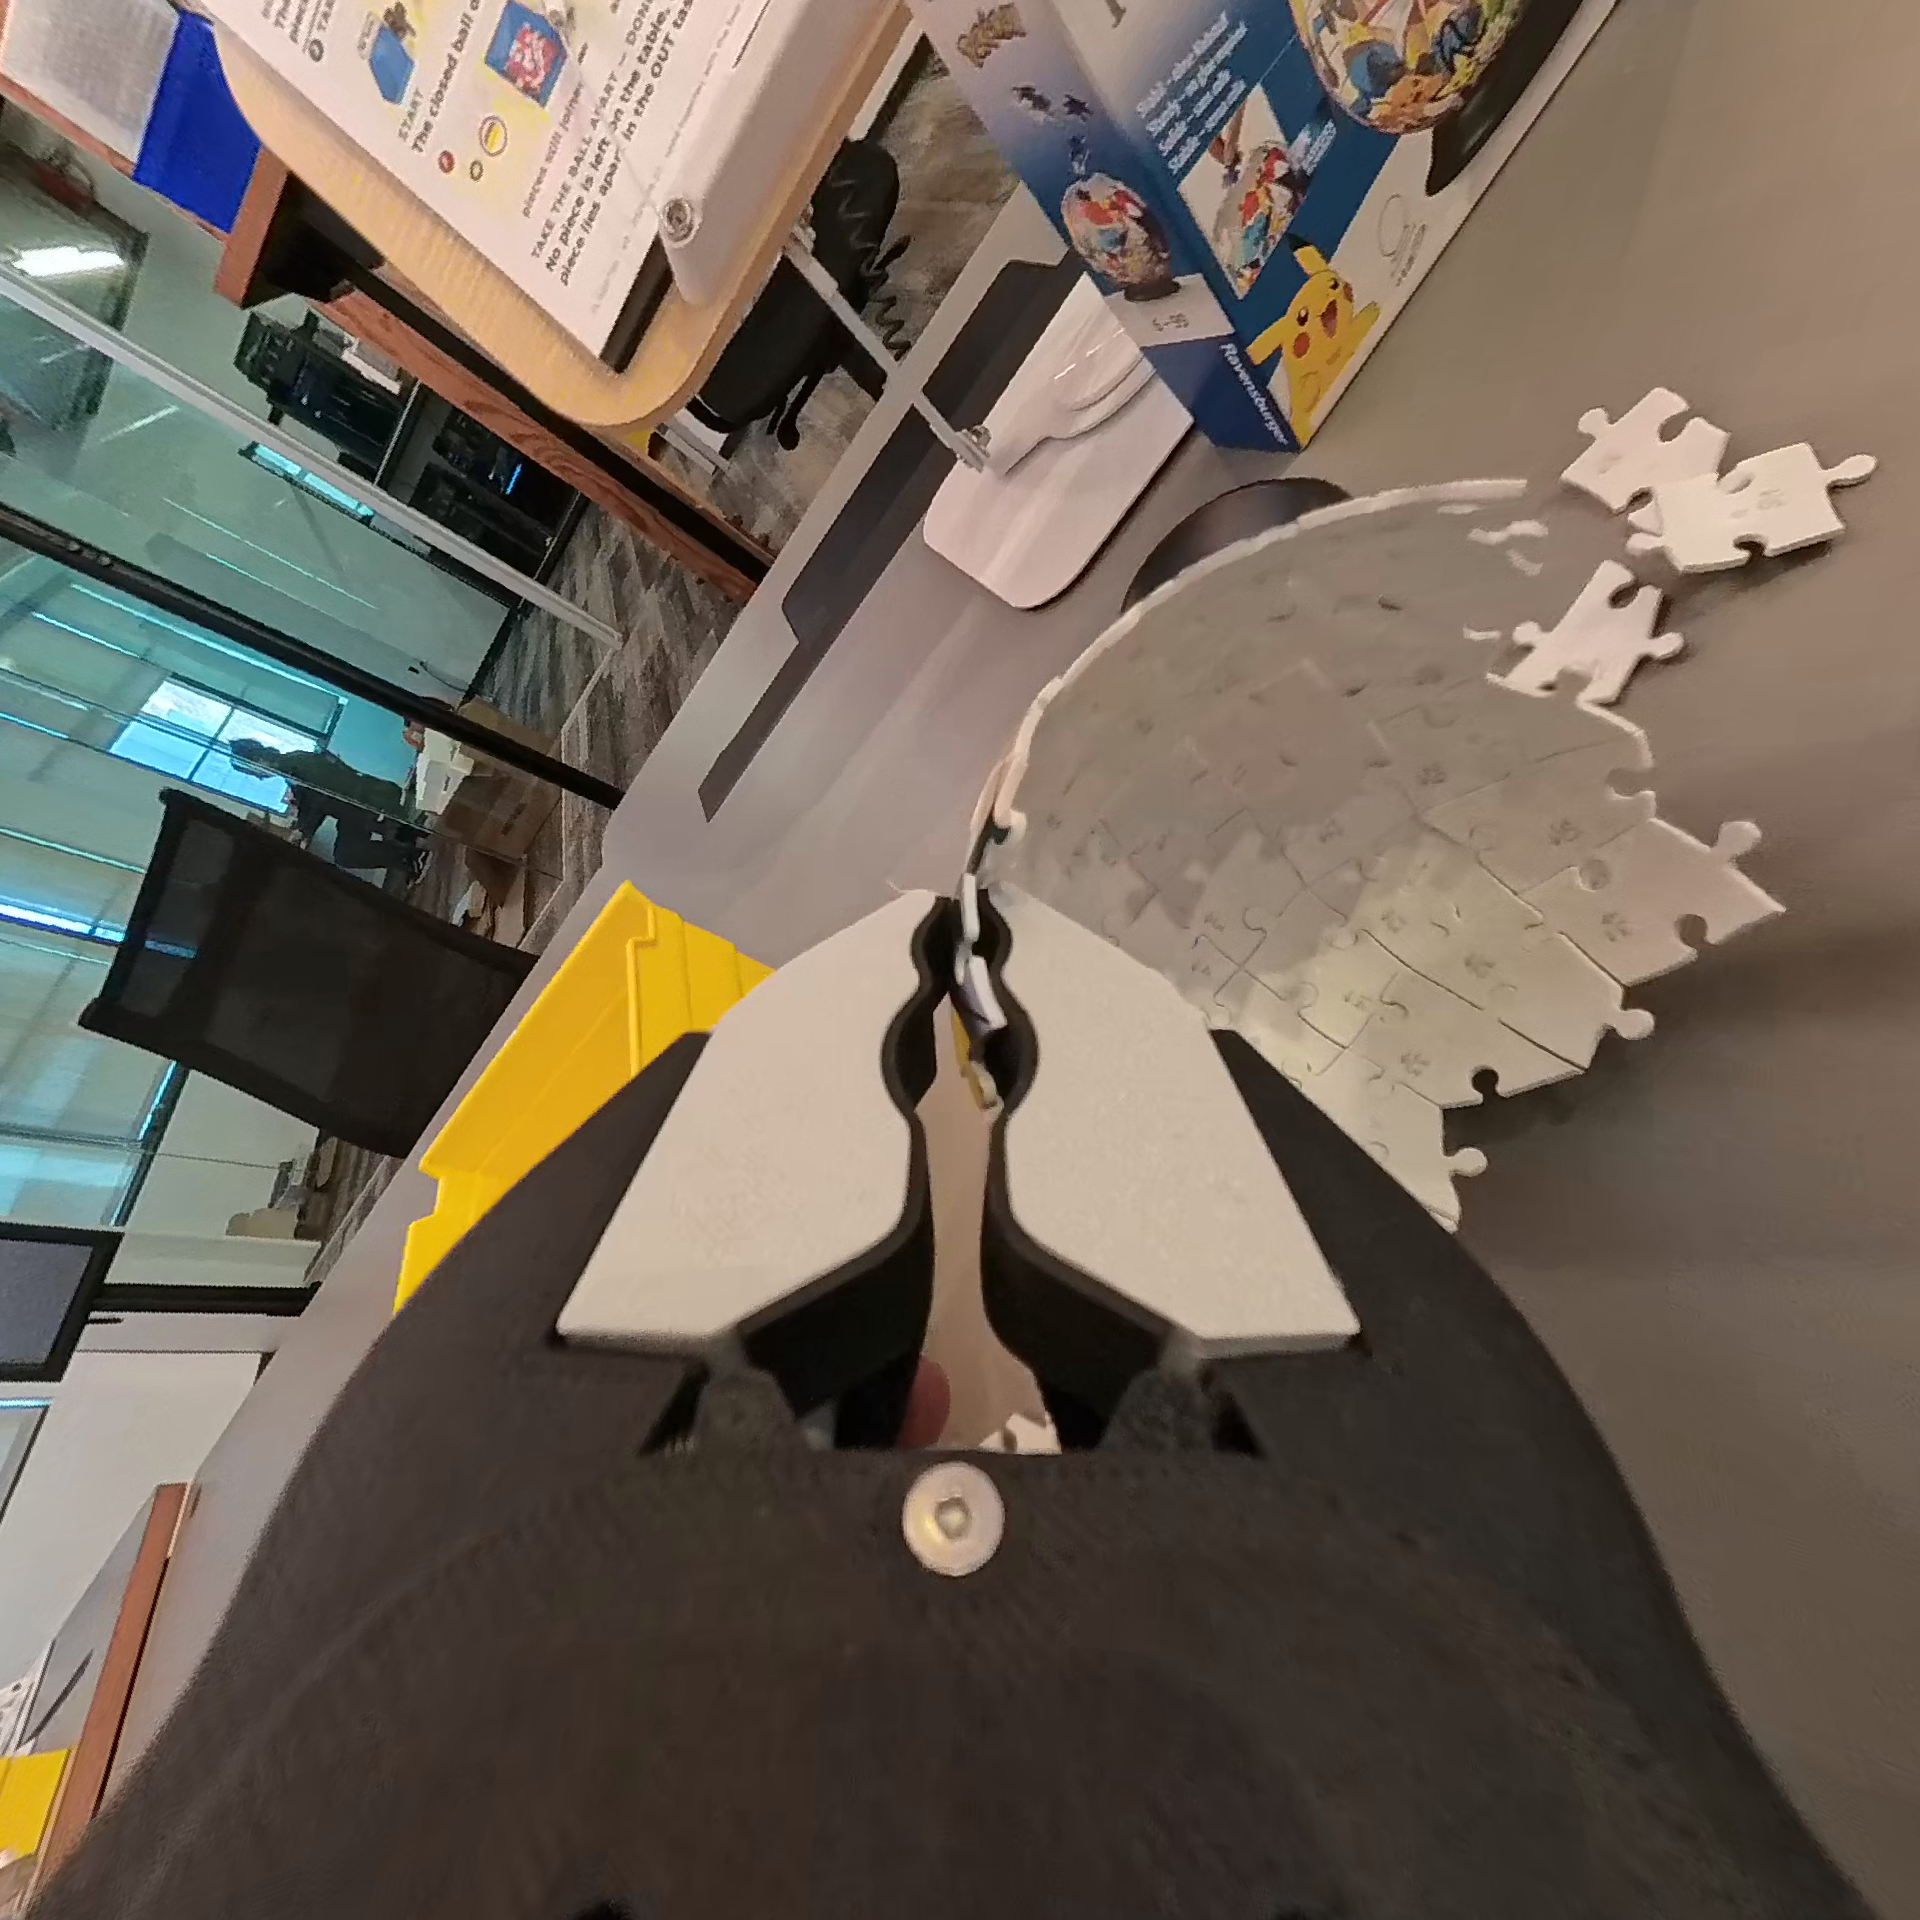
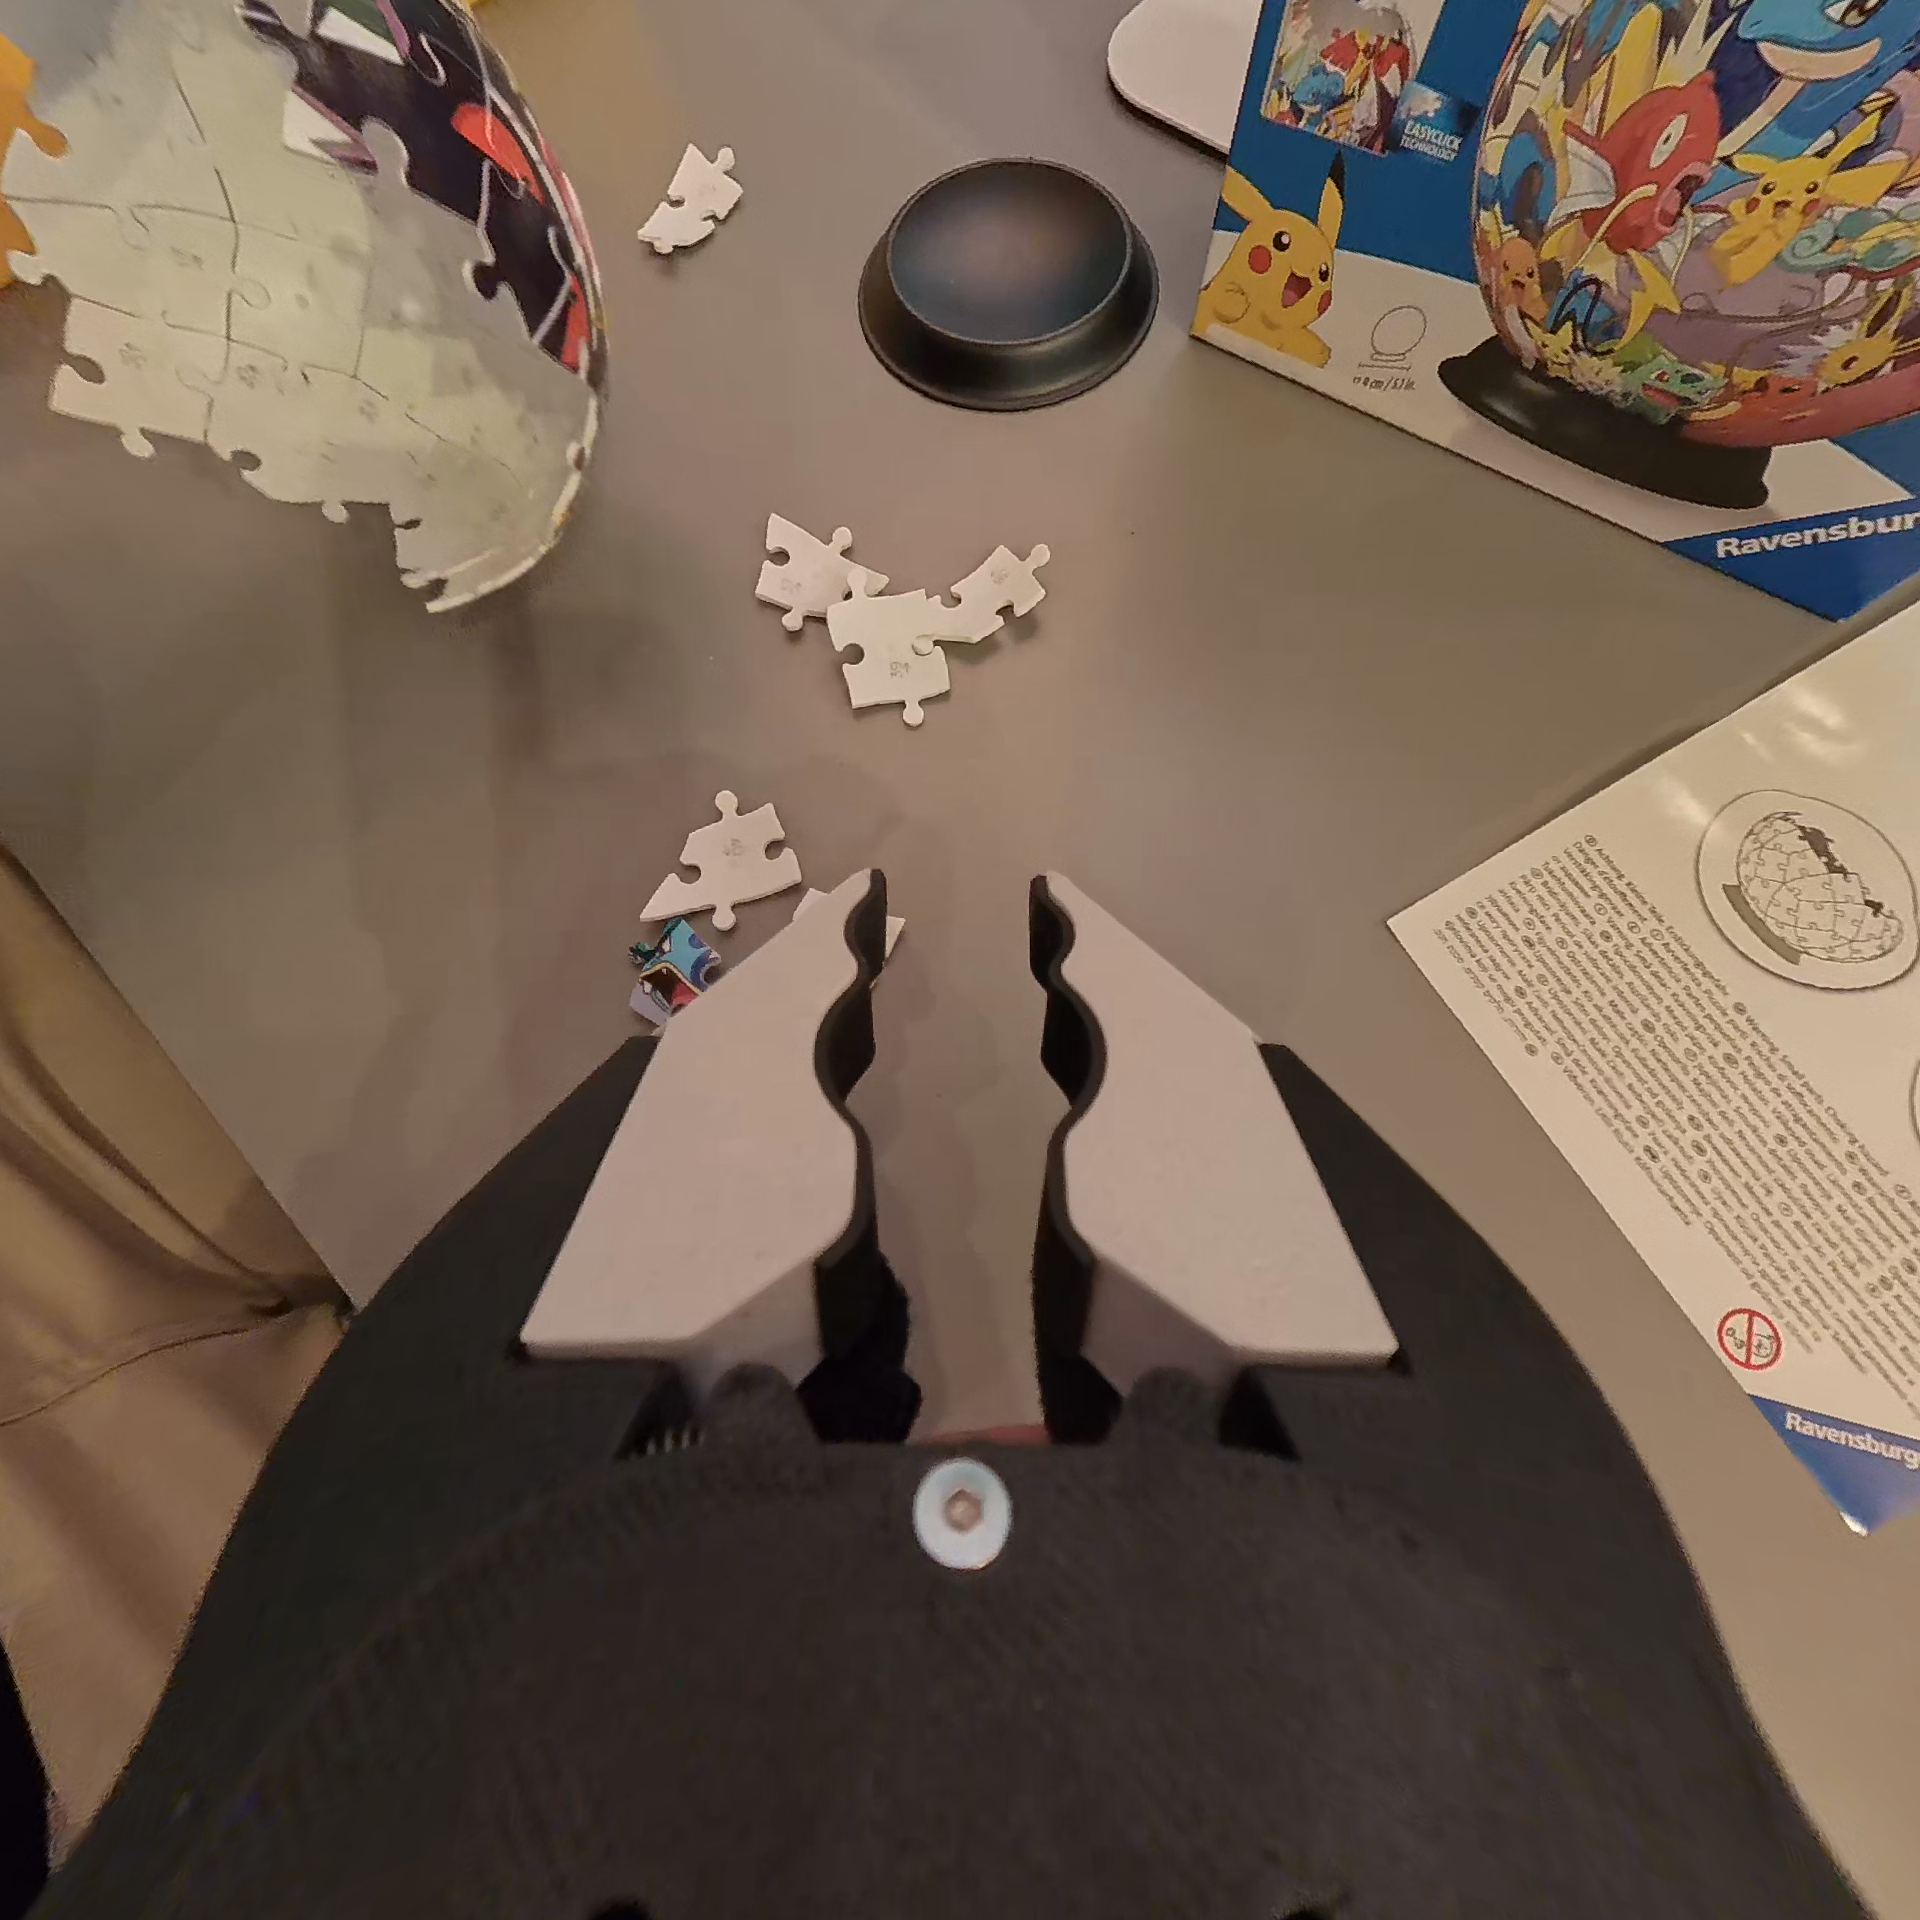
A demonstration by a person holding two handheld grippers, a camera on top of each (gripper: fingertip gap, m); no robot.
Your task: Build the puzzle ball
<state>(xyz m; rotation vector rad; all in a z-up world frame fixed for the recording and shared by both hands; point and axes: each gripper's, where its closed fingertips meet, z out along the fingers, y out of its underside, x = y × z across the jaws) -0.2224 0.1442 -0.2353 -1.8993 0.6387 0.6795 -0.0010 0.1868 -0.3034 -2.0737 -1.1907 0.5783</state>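
My left gripper (image 1: pixel 971 940) is shut on the rim of the partly built puzzle ball (image 1: pixel 1371 883), a curved shell with its white inside facing me. The same shell shows in the right wrist view (image 2: pixel 312 301) at the top left, its dark printed outside partly visible. My right gripper (image 2: pixel 958 904) is open and empty, low over the grey table. Loose white pieces lie ahead of it in a cluster (image 2: pixel 894 623); one white piece (image 2: pixel 732 860) and a coloured piece (image 2: pixel 670 971) lie by its left finger. Another piece (image 2: pixel 693 197) lies farther off. The black round stand (image 2: pixel 1008 281) is empty.
The puzzle box (image 2: pixel 1558 260) lies at the right rear, also in the left wrist view (image 1: pixel 1247 208). An instruction sheet (image 2: pixel 1714 1091) lies at the right. A yellow bin (image 1: pixel 582 1039) stands left of my left gripper. Beige cloth (image 2: pixel 125 1195) shows at the left edge. The gap from one gripper's tips to the other's is roughly 25 cm. My right gripper is the nearer one to the white piece (image 2: pixel 732 860): about 7 cm, against 20 cm.
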